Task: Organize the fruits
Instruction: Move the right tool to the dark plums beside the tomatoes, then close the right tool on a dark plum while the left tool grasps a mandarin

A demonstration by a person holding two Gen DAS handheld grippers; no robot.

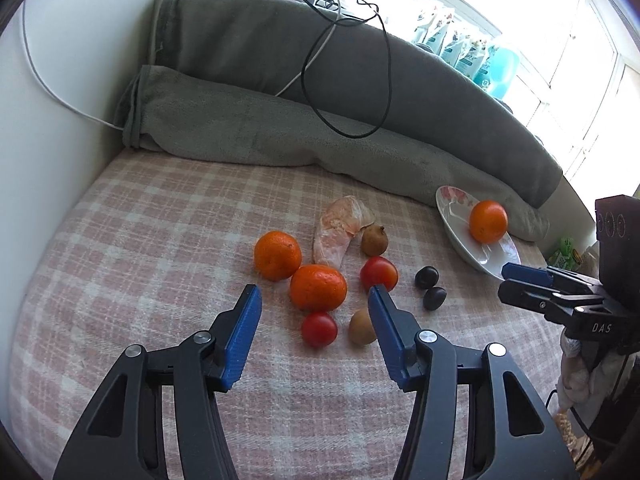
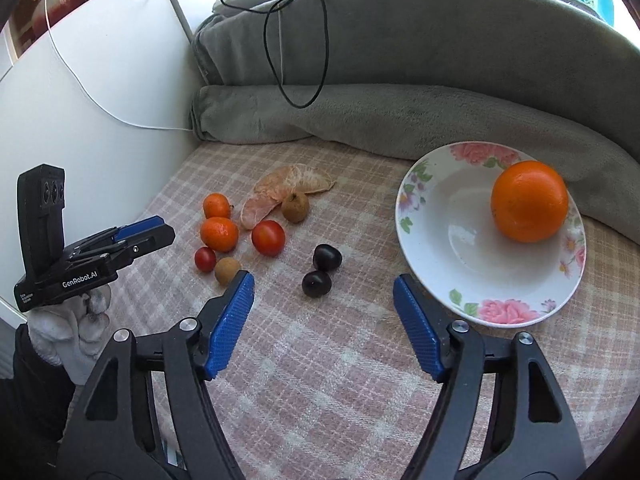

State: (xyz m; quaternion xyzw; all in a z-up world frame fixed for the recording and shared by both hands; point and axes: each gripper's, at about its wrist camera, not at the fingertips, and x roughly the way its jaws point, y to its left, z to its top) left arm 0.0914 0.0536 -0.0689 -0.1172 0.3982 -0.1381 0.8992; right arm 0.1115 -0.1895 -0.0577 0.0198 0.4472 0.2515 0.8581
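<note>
My left gripper (image 1: 314, 306) hangs with its blue pads spread wide and nothing between them; its right finger cuts off part of a small brown fruit (image 1: 362, 327) lying on the checked blanket (image 1: 160, 240). My right gripper (image 2: 324, 294) is likewise wide open and empty above bare blanket, and its right fingertip overlaps the near rim of the floral bowl (image 2: 420, 208), so I cannot tell whether they touch. In the left wrist view that gripper shows edge-on at the right border, its body cut off by the frame. The bowl holds one orange (image 2: 529, 201) resting against its far right side, with the rest of the basin bare. The other fruit sits loose in a cluster to the left of the bowl: two mandarins (image 1: 318, 287) touching each other, a peeled citrus piece (image 1: 340, 228) behind them, another brown fruit (image 1: 375, 240) against it, a larger tomato (image 1: 378, 274), a smaller tomato (image 1: 319, 329), and two dark plums (image 2: 322, 270) touching, nearest the bowl. A rolled grey blanket (image 1: 280, 136) walls off the far edge, with a black cable (image 1: 360, 64) draped over it, and a white wall (image 2: 112, 92) closes the left side. Open blanket lies between the plums and the bowl and across the near foreground.
</note>
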